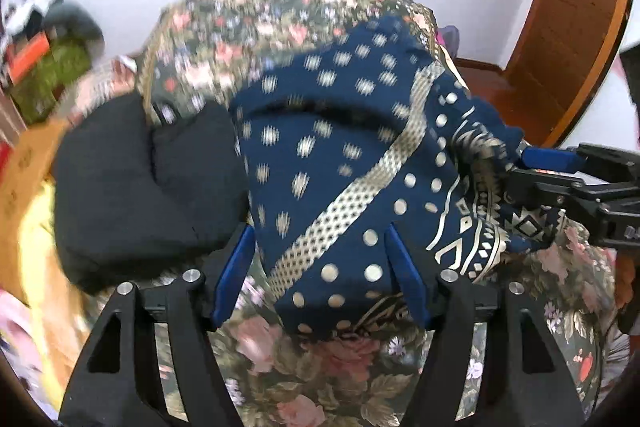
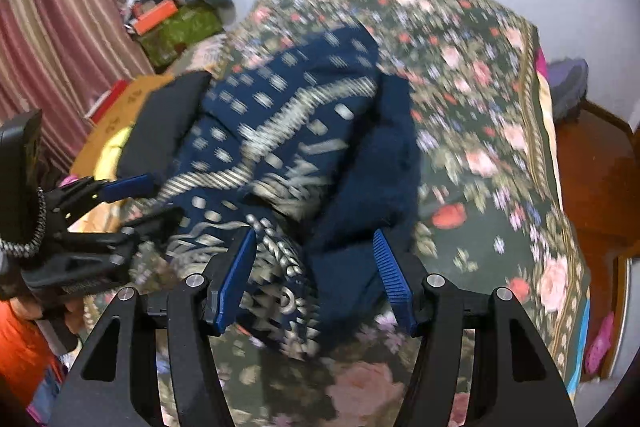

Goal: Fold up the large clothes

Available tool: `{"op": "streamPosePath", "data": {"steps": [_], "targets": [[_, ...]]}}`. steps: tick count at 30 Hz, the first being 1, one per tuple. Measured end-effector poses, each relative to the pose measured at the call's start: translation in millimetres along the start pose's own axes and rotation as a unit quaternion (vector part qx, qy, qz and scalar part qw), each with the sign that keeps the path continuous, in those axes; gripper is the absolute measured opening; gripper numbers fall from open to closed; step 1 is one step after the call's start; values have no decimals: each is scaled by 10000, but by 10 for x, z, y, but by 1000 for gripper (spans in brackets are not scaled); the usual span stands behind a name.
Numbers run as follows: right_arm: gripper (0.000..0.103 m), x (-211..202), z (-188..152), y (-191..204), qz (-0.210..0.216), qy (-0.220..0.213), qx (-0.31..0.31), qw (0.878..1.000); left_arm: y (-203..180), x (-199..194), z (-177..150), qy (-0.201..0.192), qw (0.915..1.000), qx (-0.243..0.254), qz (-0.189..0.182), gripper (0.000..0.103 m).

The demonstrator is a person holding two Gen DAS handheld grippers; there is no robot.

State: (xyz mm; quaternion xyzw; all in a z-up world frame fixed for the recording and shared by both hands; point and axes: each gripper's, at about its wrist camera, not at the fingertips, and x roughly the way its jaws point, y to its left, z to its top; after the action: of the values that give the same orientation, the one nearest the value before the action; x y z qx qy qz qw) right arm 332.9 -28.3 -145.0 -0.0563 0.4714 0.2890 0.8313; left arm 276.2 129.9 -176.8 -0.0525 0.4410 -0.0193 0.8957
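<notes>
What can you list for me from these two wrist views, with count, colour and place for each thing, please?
Printed garment: one, navy with gold dots and bands, bunched on the bedspread.
Dark cushion: one, black, beside the garment.
Bedspread: one, dark green with pink roses, covering the bed.
Curtain: one, striped pink, far side.
Clutter pile: several items, green and orange among them, too blurred to name.
Door: one, brown wood, past the bed.
Left gripper: black with blue pads, open, garment between them.
Right gripper: same, open around the garment's bunched edge.
</notes>
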Motion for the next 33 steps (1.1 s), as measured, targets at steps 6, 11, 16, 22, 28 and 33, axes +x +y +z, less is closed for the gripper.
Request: {"op": "streamPosePath", "data": {"steps": [6, 11, 16, 22, 28, 33], "targets": [[57, 69, -199, -328, 275, 458, 491, 9974, 87, 58, -225, 91, 9997, -88, -219, 81], [57, 12, -99, -318, 660, 415, 632, 9949, 134, -8, -93, 10, 9995, -117, -305, 80], [57, 256, 4, -277, 947, 620, 821, 9902, 333, 108, 99, 125, 9965, -575, -587, 80], [57, 473, 84, -366, 1290, 836, 1107, 9819, 610, 508, 231, 597, 9747, -1447, -1599, 82], [57, 668, 148, -424, 1645, 986, 1442, 9708, 635, 864, 344, 821, 9677, -1526, -1832, 94], [60, 659, 153, -335, 1689, 885, 1418, 9713, 626, 1023, 393, 876, 9632, -1673, -1913, 95]]}}
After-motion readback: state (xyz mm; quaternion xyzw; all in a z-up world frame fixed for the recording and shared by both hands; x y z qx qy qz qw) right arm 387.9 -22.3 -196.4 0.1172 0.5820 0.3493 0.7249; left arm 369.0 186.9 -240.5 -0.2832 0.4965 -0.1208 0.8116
